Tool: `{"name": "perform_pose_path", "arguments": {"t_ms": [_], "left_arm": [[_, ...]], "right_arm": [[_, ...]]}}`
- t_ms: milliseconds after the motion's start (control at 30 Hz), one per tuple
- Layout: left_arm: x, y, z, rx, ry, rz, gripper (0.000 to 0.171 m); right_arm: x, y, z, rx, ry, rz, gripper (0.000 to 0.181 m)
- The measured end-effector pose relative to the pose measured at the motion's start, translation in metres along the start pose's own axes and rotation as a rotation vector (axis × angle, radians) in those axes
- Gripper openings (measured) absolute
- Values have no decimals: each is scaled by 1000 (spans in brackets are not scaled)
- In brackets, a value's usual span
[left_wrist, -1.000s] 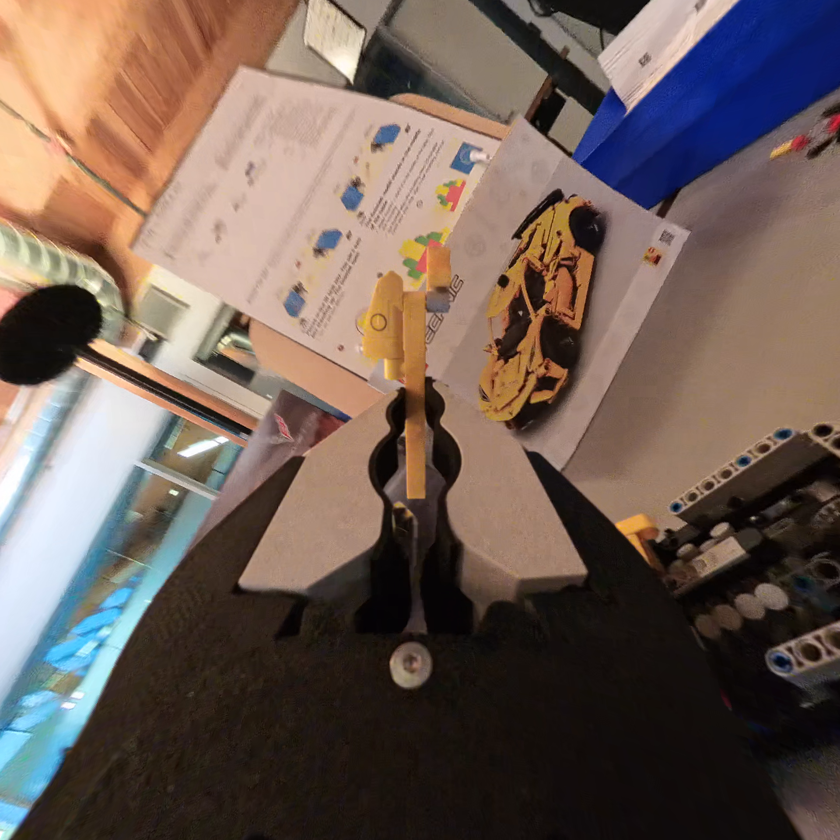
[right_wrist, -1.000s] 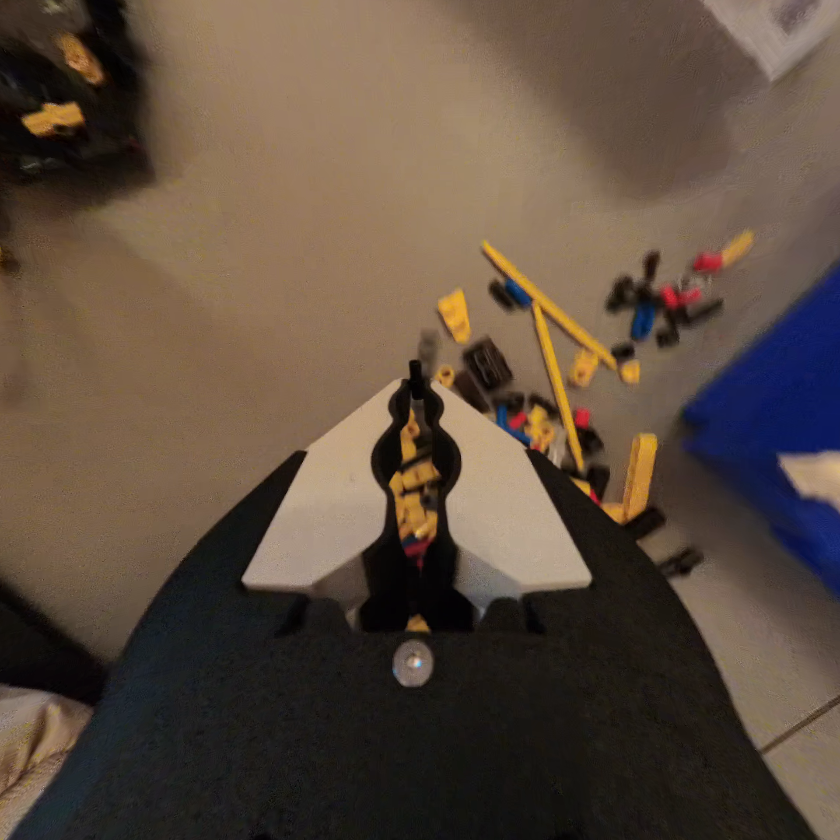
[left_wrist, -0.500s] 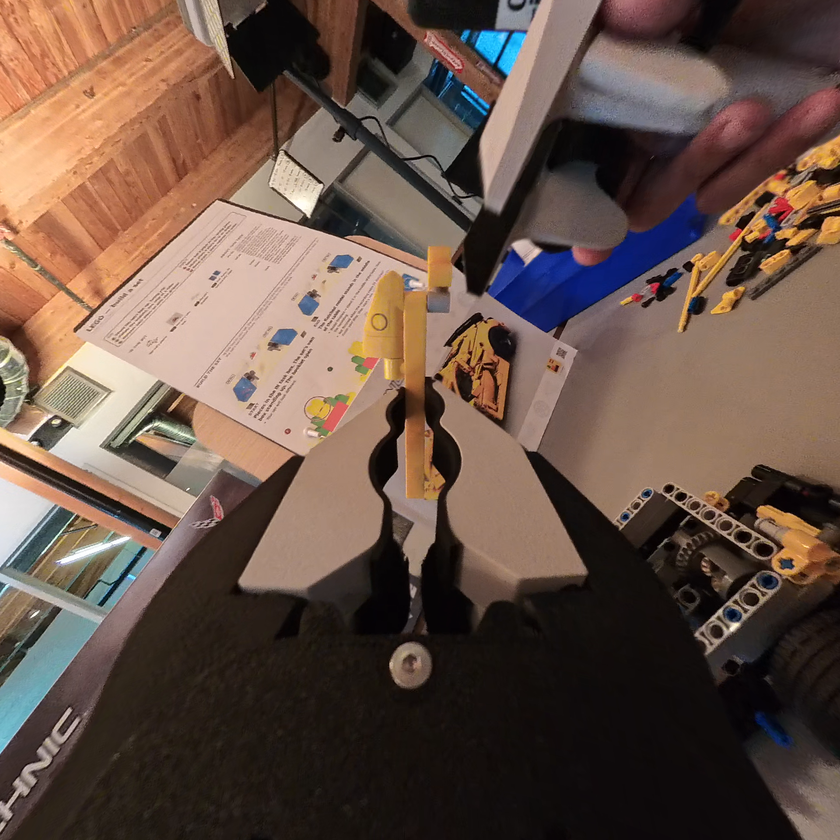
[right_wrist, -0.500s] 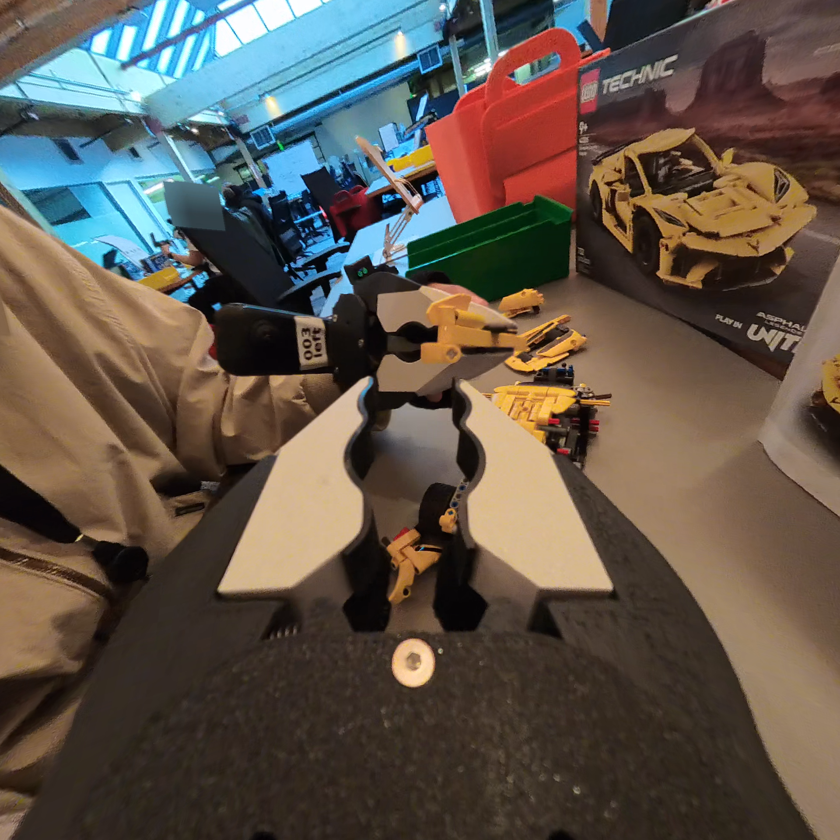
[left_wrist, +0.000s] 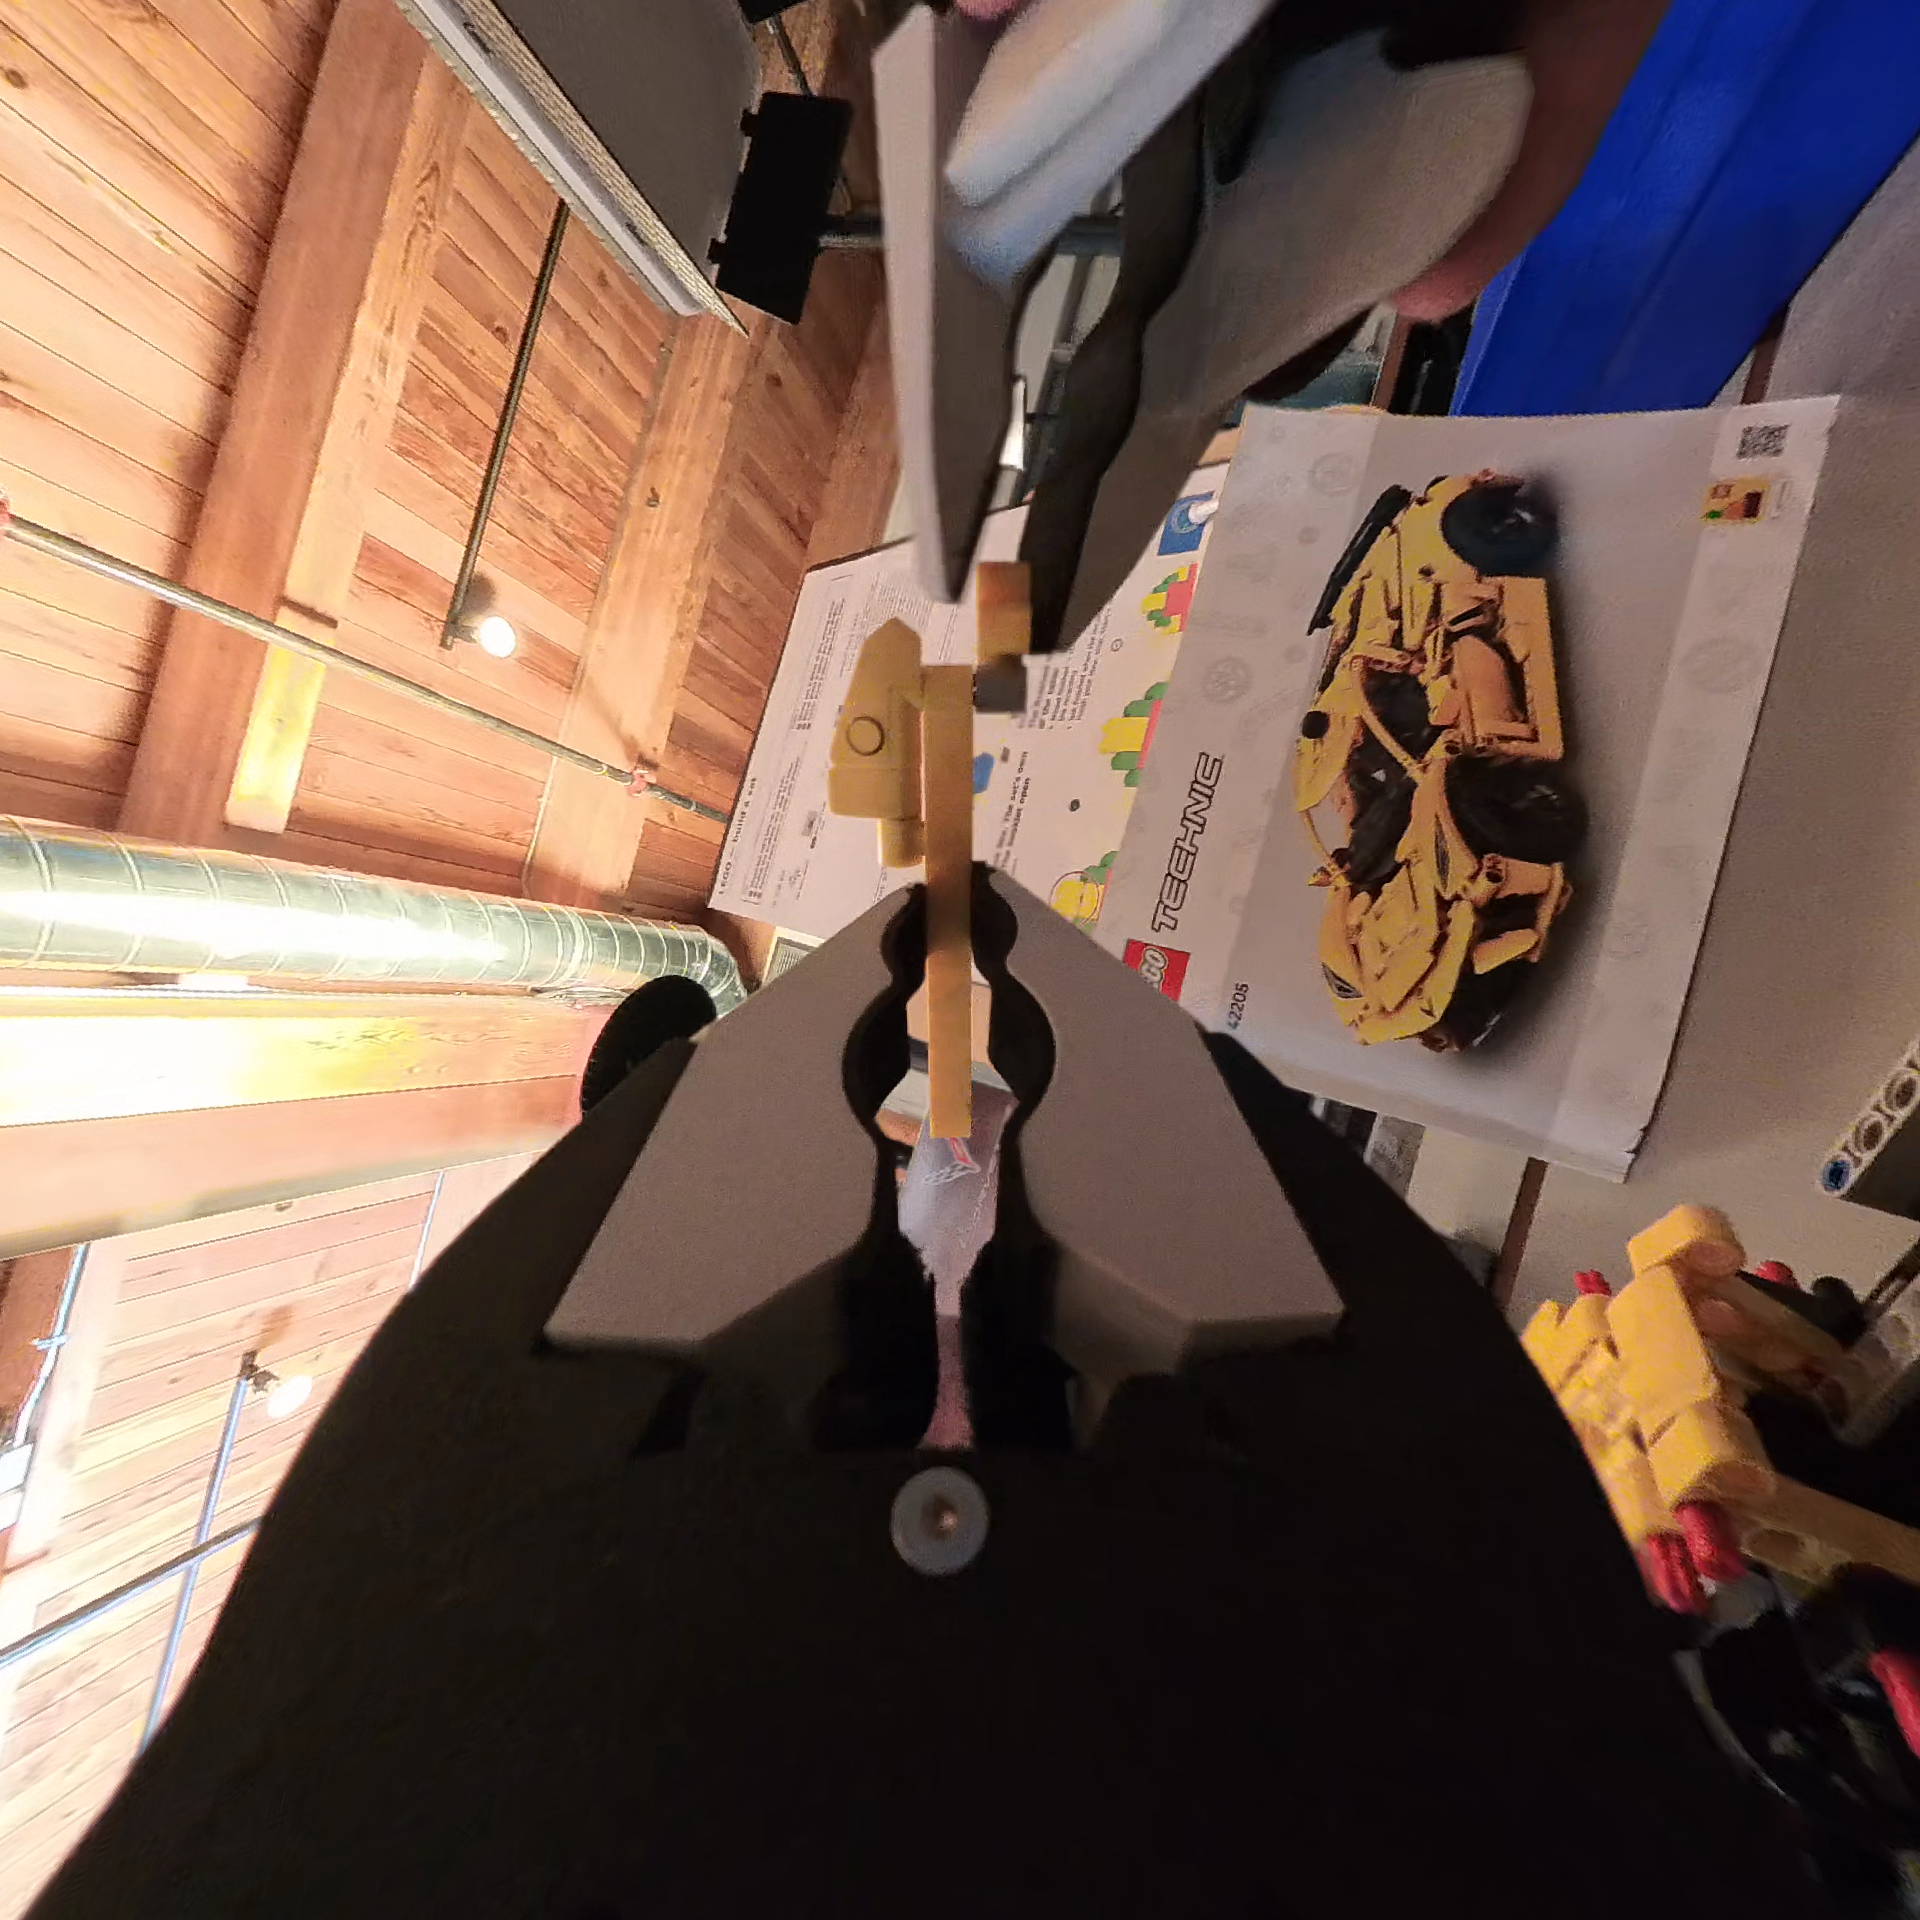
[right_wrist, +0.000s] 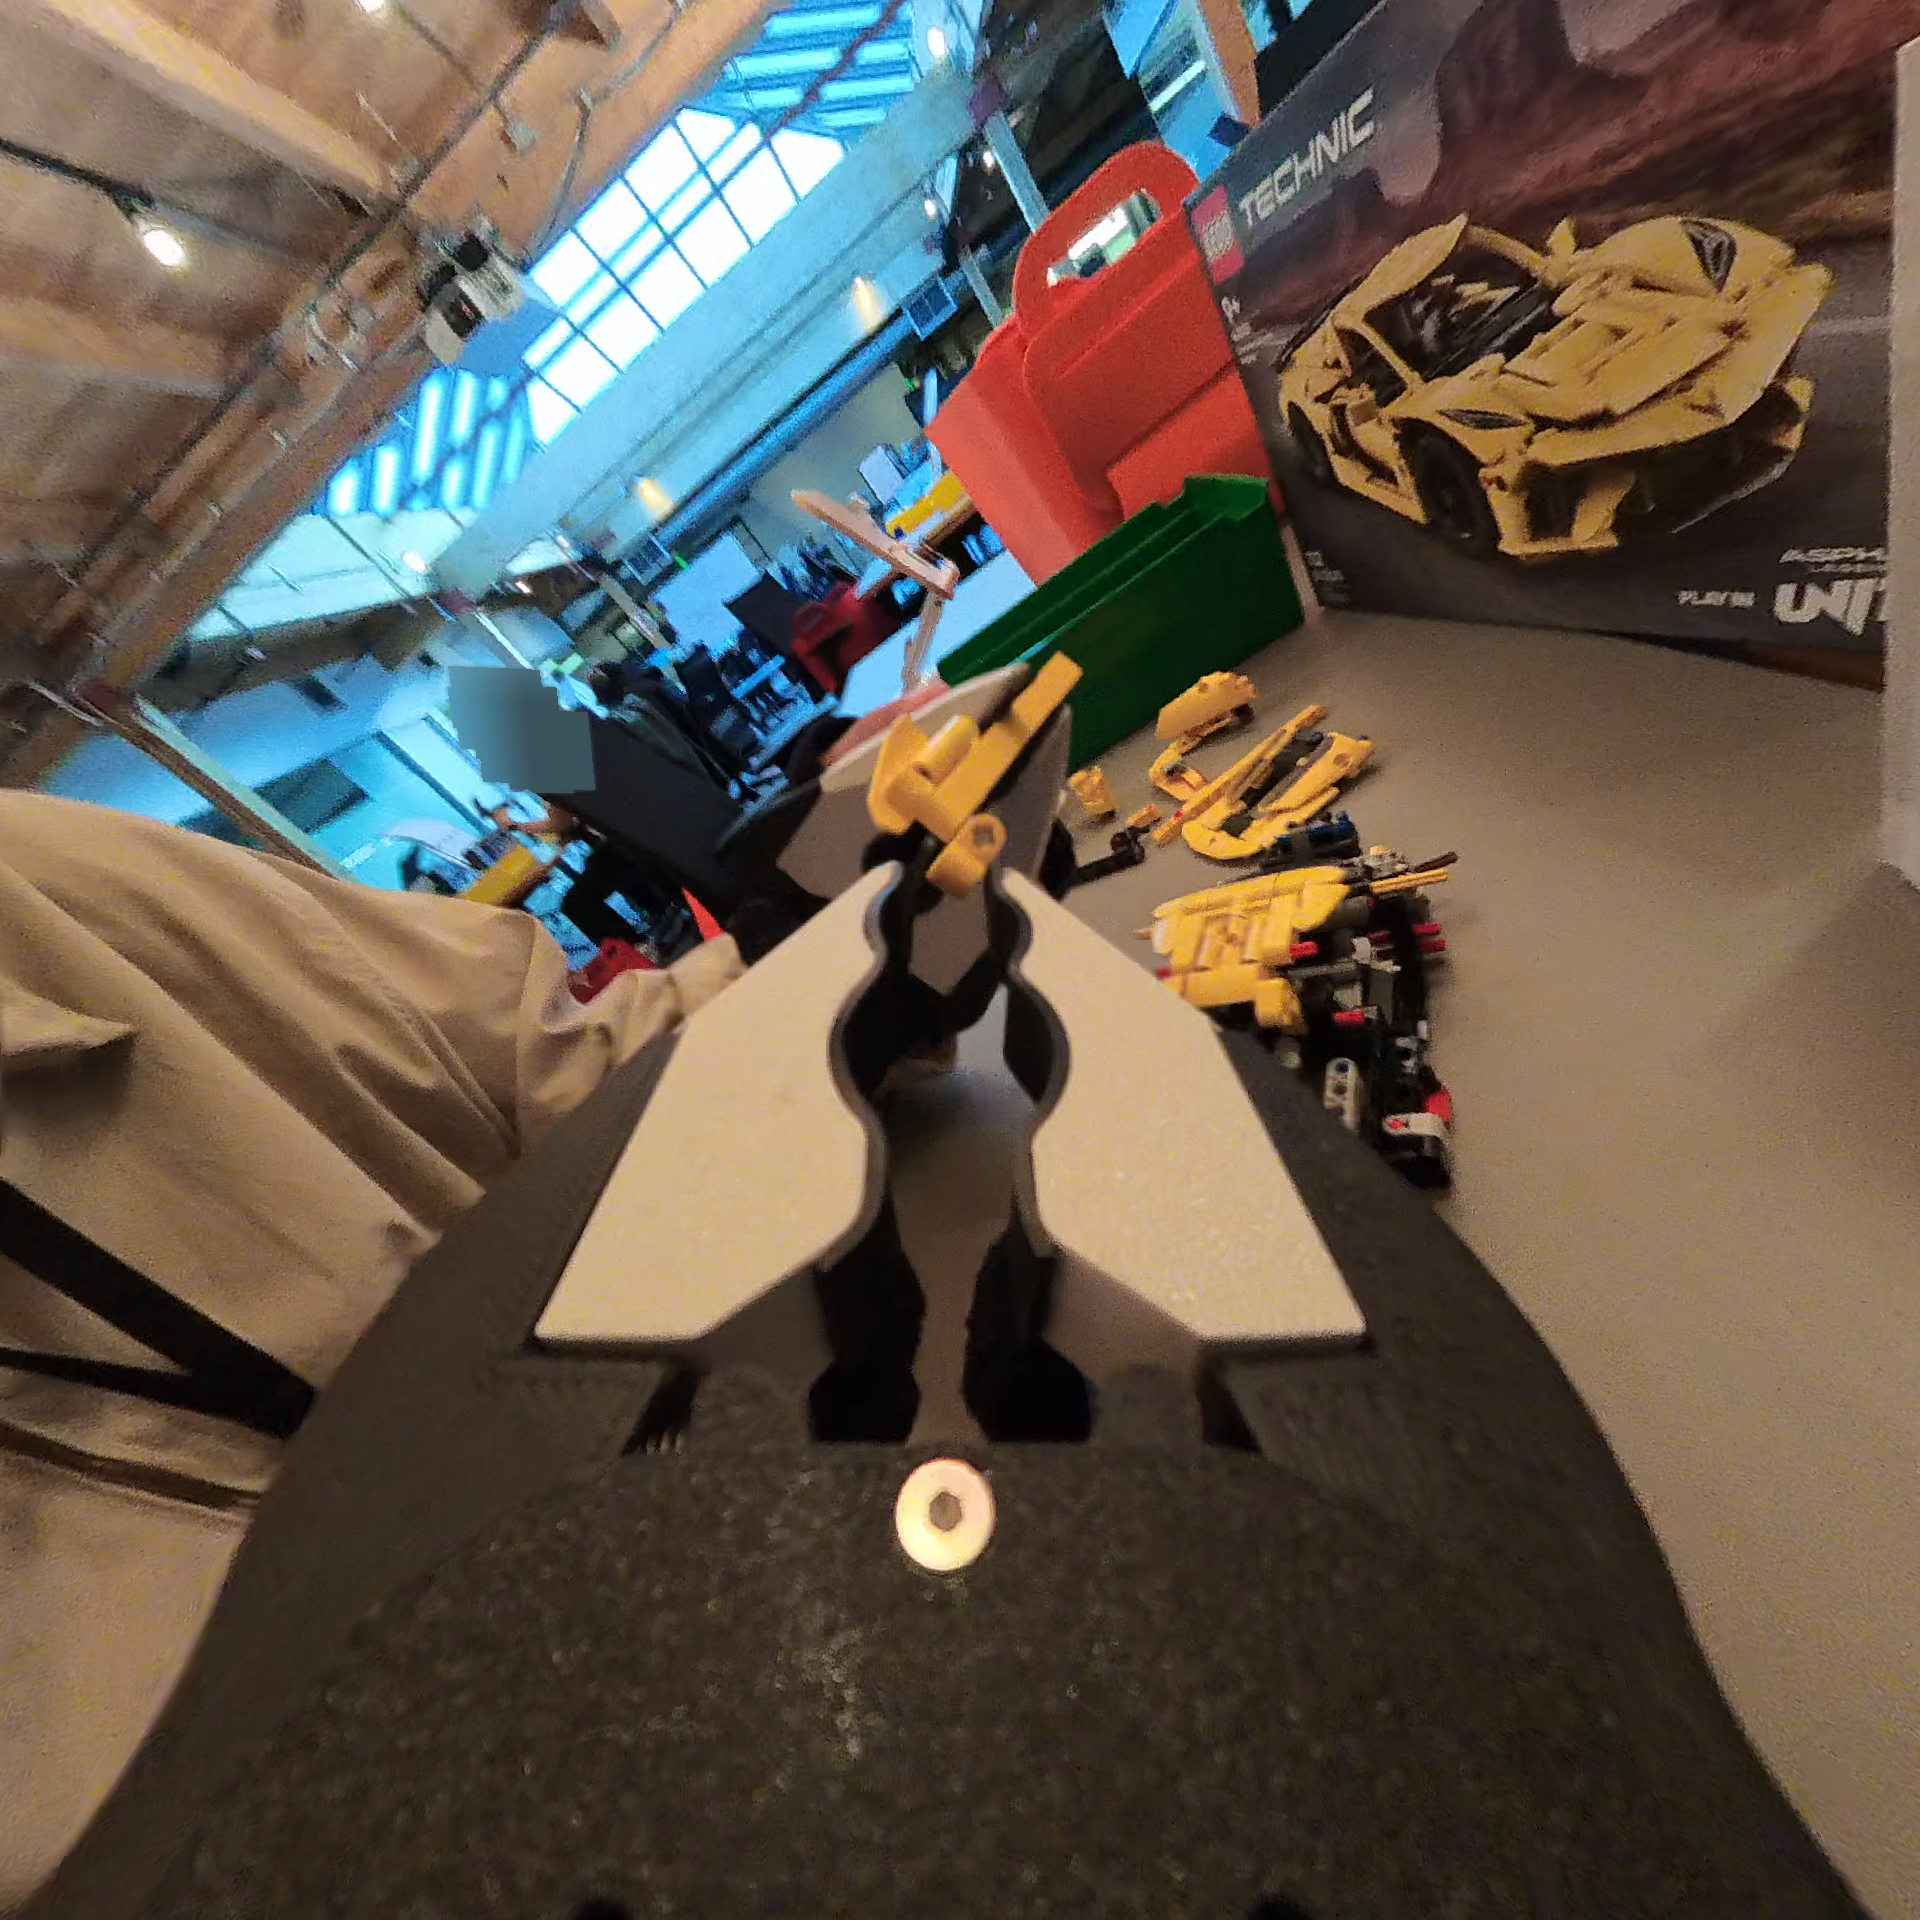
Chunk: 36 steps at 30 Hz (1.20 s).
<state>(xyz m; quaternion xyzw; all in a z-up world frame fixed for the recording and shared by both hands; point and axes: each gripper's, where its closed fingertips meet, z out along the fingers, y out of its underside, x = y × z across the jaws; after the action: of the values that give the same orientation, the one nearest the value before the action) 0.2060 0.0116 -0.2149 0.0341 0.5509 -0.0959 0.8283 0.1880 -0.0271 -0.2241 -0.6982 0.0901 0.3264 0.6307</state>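
My left gripper (left_wrist: 948, 883) is shut on a thin yellow beam (left_wrist: 948, 935) and holds it up in the air. A yellow block (left_wrist: 878, 748) is joined to the beam's left side, and a small yellow connector (left_wrist: 1003, 608) sits at its far end. My right gripper (left_wrist: 995, 615) comes in from above, with its jaws standing narrowly open on either side of that connector. In the right wrist view the connector (right_wrist: 968, 844) sits at my right gripper's (right_wrist: 943, 875) tips. The yellow assembly (right_wrist: 966, 748) and the left gripper's grey fingers (right_wrist: 826, 836) are just beyond.
A booklet picturing a yellow car (left_wrist: 1455, 779) lies on the grey table (right_wrist: 1662, 1143). A part-built yellow and black model (right_wrist: 1299, 956) and loose yellow panels (right_wrist: 1257, 769) lie nearby. A green bin (right_wrist: 1143, 603), a red case (right_wrist: 1101, 395) and the set's box (right_wrist: 1558, 364) stand behind. One gripper's finger ends stand about 5 centimeters off the other's.
My right gripper swung up from the loose parts on the table to the left gripper's assembly. Its jaws have narrowed around the connector. The left gripper keeps its hold.
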Motion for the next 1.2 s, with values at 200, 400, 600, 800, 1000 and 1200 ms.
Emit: {"name": "perform_pose_path", "arguments": {"t_ms": [200, 400, 600, 800, 1000, 1200], "left_arm": [[-10, -2, -3, 27, -81, 121, 6], [-12, -3, -4, 36, -112, 138, 6], [-7, 1, -4, 37, -104, 162, 6], [-1, -2, -5, 55, -87, 209, 6], [14, -13, -2, 55, -7, 169, 6], [33, -21, 1, 45, 128, 51, 6]], "right_arm": [[-4, -2, 2, 8, 0, -3, 11], [-8, -4, 3, 38, -90, 116, 15], [1, -2, 6, 49, -108, 209, 8], [16, -8, 1, 108, -25, 274, 7], [32, -15, -11, 196, 24, 344, 5], [49, -13, -20, 204, 102, 329, 5]]}}
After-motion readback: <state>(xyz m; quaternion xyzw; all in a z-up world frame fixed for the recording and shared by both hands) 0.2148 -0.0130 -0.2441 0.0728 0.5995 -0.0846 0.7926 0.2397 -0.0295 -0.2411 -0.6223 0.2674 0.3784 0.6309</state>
